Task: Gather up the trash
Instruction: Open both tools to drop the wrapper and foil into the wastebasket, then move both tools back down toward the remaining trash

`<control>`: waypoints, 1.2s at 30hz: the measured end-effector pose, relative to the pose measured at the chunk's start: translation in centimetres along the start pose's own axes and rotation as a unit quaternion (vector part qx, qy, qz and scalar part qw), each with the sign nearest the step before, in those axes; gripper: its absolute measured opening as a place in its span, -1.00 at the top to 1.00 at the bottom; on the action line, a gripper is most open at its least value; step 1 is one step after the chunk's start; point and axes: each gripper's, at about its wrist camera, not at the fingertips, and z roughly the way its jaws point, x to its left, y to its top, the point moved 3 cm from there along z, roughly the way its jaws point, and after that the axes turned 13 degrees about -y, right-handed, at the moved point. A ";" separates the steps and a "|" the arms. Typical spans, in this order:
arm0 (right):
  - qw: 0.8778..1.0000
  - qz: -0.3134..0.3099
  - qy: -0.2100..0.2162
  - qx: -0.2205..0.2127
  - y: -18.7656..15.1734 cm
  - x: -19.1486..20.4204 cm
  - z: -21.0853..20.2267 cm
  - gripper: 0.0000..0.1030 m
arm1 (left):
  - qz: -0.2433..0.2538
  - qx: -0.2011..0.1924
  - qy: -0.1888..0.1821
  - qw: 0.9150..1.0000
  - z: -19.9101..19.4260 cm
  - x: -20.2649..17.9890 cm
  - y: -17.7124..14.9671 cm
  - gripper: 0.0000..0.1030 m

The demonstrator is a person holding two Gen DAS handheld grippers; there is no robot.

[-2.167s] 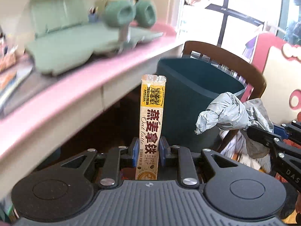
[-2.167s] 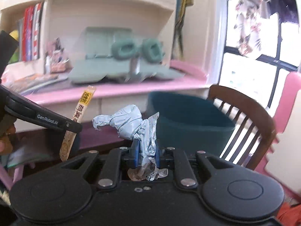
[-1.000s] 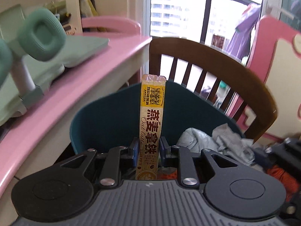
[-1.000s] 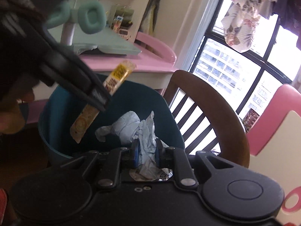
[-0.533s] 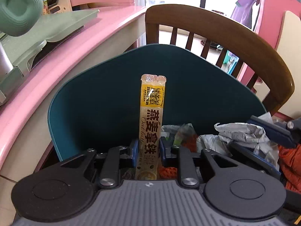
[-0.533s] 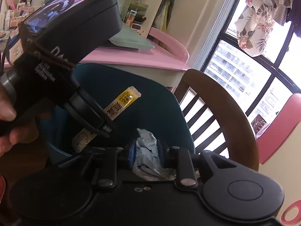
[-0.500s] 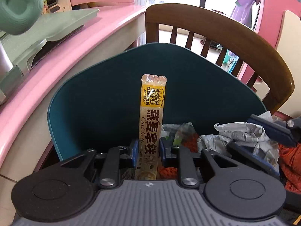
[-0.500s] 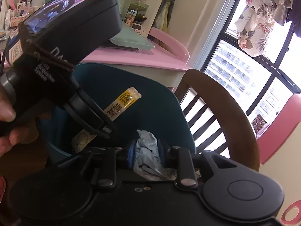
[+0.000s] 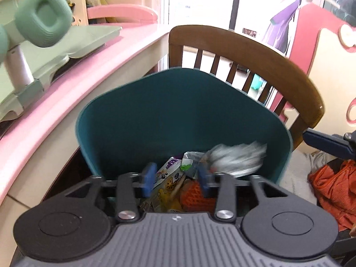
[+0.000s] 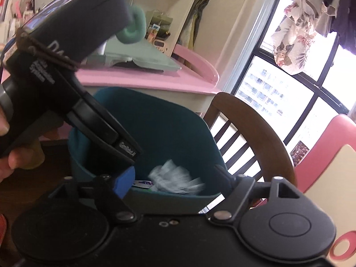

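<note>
Both grippers, left (image 9: 175, 179) and right (image 10: 175, 178), just opened (nothing between them) over the teal bin (image 9: 178, 111); crumpled paper (image 9: 235, 159) blurred inside

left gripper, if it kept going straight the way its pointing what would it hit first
Probably the trash piled in the teal bin: the left gripper, jaws just opened and empty, points down into it, at the printed wrappers between its fingers. Depth is unclear; the bin's far wall lies beyond.

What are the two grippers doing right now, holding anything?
Left gripper: jaws just opened, holding nothing, above the bin.
Right gripper: jaws just opened, empty; grey wrapper falling.
</note>
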 end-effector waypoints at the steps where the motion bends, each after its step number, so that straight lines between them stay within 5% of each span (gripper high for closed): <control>1: 1.000 0.001 0.000 -0.003 0.0 -0.1 -0.5 -0.50 | 0.001 -0.009 0.001 1.000 -0.7 -0.1 -0.1 -0.12; 22: 0.994 0.079 0.065 -0.046 -2.1 2.3 -10.3 -0.77 | -0.005 -0.059 0.010 0.998 -12.4 0.3 -6.7 -0.16; 36: 0.980 0.127 0.152 -0.029 -5.4 8.5 -12.5 -0.98 | -0.005 -0.066 0.035 0.997 -16.4 4.3 -14.5 -0.55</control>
